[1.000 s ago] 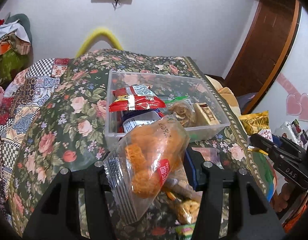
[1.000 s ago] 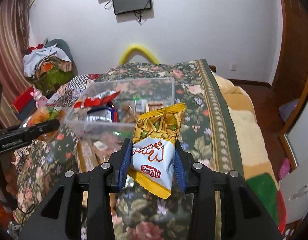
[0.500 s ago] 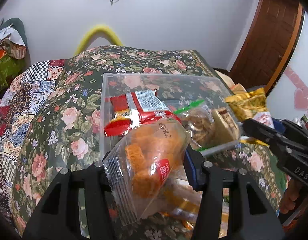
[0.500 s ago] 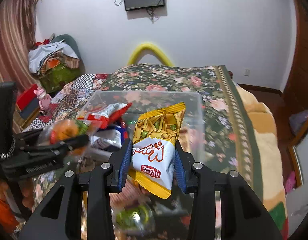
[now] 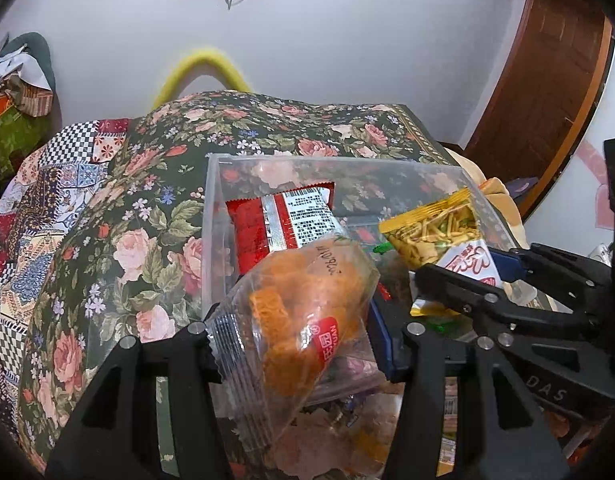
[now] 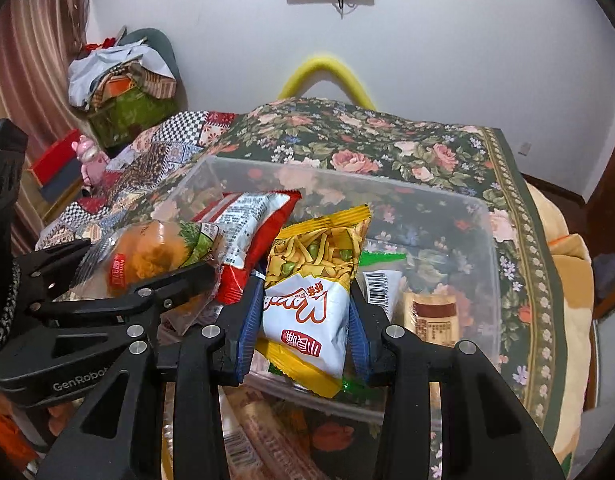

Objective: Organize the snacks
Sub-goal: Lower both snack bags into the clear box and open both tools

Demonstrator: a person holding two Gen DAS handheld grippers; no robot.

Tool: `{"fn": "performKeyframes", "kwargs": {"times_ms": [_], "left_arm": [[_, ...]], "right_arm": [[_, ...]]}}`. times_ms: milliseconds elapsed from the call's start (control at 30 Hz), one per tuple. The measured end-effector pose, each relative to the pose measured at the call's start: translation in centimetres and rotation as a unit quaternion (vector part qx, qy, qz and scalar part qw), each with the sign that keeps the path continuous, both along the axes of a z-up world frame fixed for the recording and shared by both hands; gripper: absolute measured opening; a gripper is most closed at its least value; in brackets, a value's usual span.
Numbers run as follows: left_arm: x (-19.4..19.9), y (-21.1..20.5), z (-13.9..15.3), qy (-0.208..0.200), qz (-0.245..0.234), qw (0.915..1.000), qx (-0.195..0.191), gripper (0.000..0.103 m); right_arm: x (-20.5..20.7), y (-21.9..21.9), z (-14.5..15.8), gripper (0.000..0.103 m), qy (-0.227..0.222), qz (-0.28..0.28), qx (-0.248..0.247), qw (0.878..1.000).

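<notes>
The left gripper clamps a clear packet of orange fried snacks; the right gripper clamps a yellow-and-white packet of green-pea sticks. Both packets, a second ago short of the clear plastic storage box on the floral bedspread, now hang over it, ready for release beside the red foil packet.

"GenRobot" stands in pale letters on the left gripper body, cut off at the edge; "DAS" on the right gripper body. Packet lettering is too small to read.
</notes>
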State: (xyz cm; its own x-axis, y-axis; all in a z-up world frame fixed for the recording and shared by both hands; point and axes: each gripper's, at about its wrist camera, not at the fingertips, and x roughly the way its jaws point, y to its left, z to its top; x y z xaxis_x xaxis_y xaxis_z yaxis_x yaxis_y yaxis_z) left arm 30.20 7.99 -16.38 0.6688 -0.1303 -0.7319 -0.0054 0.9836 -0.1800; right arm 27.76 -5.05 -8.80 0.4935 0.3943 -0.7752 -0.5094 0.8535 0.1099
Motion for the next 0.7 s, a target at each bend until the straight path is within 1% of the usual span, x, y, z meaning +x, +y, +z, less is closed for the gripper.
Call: {"fn": "performKeyframes", "kwargs": {"times_ms": [100, 233, 333, 400, 467, 600, 700], "left_arm": [[-0.2, -0.3, -0.1, 0.005, -0.002, 1.0, 0.006, 0.054], [-0.6, -0.8, 0.0, 0.011, -0.006, 0.9998, 0.013, 0.062], [-1.1, -0.9, 0.3, 0.01, -0.005, 0.9998, 0.015, 0.066], [-1.5, -1.0, 0.7, 0.007, -0.005, 0.9998, 0.015, 0.067], [-2.1, -1.0, 1.2, 0.004, -0.006, 0.9999, 0.015, 0.067], [-3.7, -1.2, 2.4, -0.004, -0.008, 0.9998, 0.017, 0.068], [-5.1, -1.2, 3.2, -0.011, -0.008, 0.9998, 0.015, 0.072]], "right_arm": [[0.1, -0.3, -0.2, 0.037, 0.007, 0.0, 0.001, 1.0], [0.0, -0.8, 0.0, 0.038, 0.007, -0.004, -0.01, 1.0], [0.0, -1.5, 0.1, 0.044, 0.019, -0.008, -0.001, 1.0], [-0.3, -2.0, 0.4, 0.048, 0.018, -0.01, 0.005, 1.0], [-0.8, -2.3, 0.8, 0.049, 0.014, -0.01, 0.007, 1.0], [-2.4, -2.6, 2.2, 0.051, -0.008, -0.006, 0.001, 1.0], [-3.9, -2.8, 3.4, 0.054, -0.029, -0.001, -0.003, 1.0]]}}
